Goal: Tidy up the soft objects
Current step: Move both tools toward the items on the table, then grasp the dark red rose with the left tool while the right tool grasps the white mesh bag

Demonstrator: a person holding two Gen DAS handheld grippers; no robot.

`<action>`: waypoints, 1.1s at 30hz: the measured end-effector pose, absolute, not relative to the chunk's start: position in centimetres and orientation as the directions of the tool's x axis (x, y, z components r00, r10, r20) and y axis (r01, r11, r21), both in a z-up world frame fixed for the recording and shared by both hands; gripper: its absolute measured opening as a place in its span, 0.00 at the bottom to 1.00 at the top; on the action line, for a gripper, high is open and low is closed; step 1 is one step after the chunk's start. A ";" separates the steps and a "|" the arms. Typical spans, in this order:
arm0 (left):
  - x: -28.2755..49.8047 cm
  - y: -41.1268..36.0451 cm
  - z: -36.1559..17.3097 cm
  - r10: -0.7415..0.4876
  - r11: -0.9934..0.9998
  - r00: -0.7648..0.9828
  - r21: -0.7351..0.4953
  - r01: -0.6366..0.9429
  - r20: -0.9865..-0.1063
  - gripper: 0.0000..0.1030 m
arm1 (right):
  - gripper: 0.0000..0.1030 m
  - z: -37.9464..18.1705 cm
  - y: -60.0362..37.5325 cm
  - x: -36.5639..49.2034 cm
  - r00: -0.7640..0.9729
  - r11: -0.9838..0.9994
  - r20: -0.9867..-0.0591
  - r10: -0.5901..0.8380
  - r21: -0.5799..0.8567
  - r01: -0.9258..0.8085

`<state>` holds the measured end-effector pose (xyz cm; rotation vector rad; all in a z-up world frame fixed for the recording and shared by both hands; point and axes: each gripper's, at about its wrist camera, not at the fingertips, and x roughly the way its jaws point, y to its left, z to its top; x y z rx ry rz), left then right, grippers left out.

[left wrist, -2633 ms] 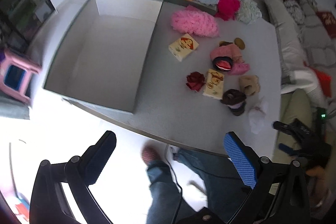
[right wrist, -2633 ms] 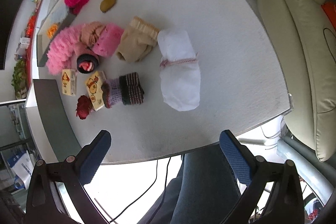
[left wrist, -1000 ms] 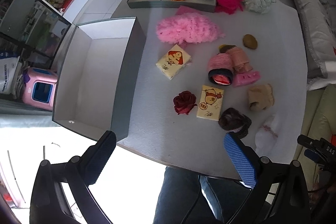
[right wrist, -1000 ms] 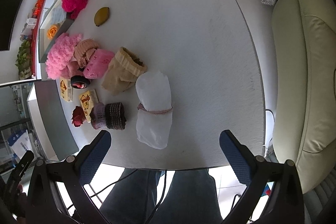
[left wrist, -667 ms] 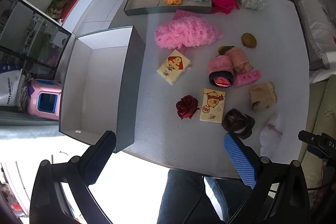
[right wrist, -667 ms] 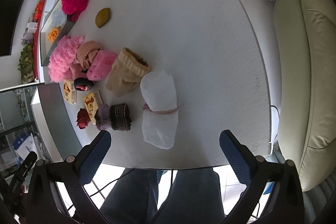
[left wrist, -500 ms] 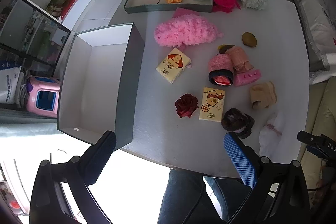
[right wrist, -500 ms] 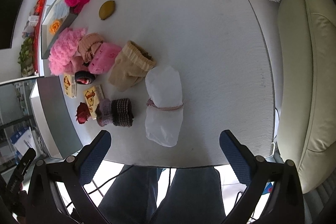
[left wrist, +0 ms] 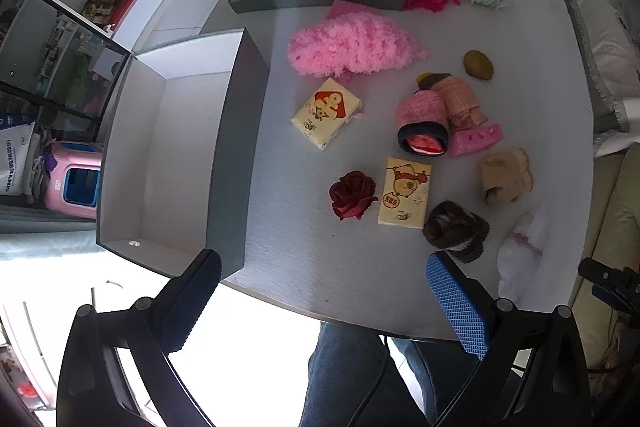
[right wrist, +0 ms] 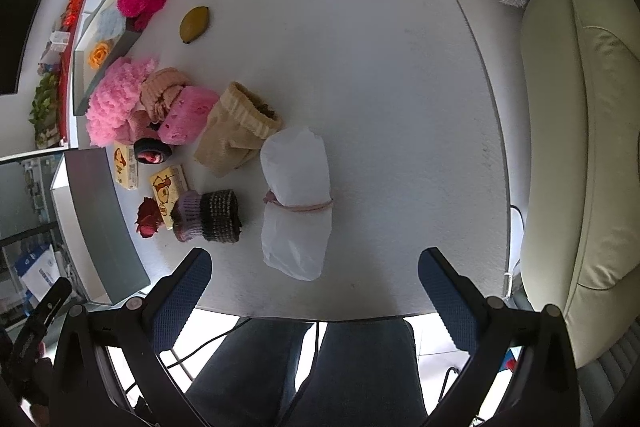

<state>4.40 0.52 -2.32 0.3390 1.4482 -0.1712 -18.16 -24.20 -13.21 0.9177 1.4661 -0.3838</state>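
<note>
Left wrist view. A white surface carries scattered soft things, with an empty box ahead and to the left of the left gripper. The gripper hangs off the near edge, spread wide and holding nothing. The rose and a tissue pack lie straight ahead between the finger lines; the dark knit roll sits just ahead of the right finger, and the white bundle lies further to the right.

Right wrist view. The same surface, bordered on the right by a pale sofa. The right gripper is likewise wide apart and empty, above the near edge. The white bundle lies directly ahead, slightly left of centre, its long axis running away from the gripper, along the fingers' direction, with a pink tie across its middle. The knit roll lies ahead of the left finger. The right gripper is judged the nearer to the bundle; a grasp across its waist would suit the present finger alignment.
</note>
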 end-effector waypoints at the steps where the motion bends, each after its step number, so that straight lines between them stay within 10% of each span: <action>1: 4.5 0.6 -2.7 0.088 0.941 0.113 0.120 0.315 -0.990 1.00 | 1.00 -13.2 -24.2 -18.3 0.122 0.620 -0.946 0.299 0.290 0.729; 33: 9.8 2.2 -18.4 0.027 0.974 -0.018 0.022 0.225 -0.999 1.00 | 1.00 -18.7 -19.4 -16.4 0.042 0.535 -0.975 0.218 0.155 0.831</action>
